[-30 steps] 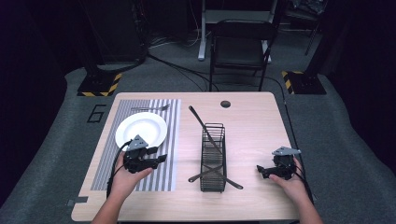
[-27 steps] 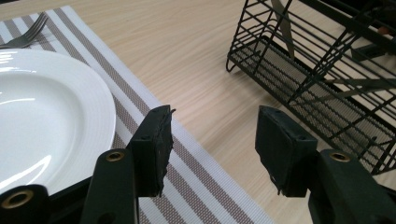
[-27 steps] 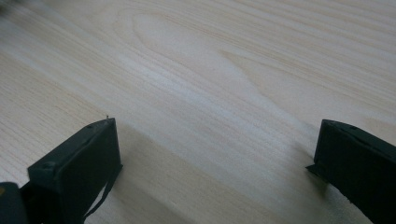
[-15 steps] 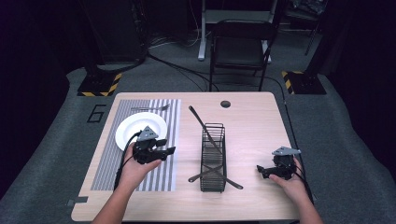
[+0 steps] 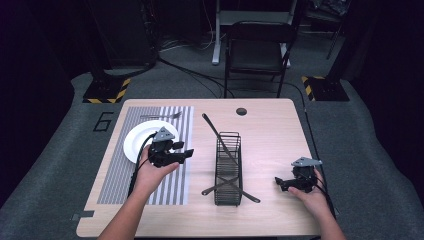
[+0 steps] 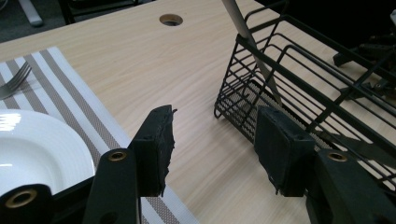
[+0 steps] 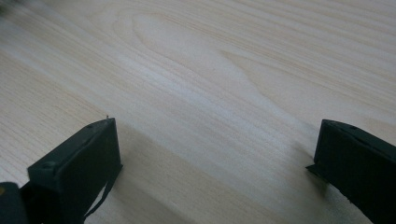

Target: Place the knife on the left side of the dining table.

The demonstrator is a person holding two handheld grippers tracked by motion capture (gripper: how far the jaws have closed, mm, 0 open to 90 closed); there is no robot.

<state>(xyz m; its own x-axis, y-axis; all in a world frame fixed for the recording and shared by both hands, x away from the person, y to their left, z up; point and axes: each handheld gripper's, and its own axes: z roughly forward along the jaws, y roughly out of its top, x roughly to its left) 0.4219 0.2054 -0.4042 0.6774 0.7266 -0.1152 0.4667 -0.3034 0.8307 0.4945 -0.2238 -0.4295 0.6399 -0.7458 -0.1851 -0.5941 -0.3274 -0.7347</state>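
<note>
Left gripper: jaws spread, empty, facing the wire basket. Align both pads across the utensil handle before closing. Right gripper: spread, resting idle.

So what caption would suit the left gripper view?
Open tongs point at a wire basket, with a white plate alongside.

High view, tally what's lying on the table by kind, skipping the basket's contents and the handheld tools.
Plate: 1
Fork: 1
Striped placemat: 1
Wire basket: 1
Total: 4
</note>
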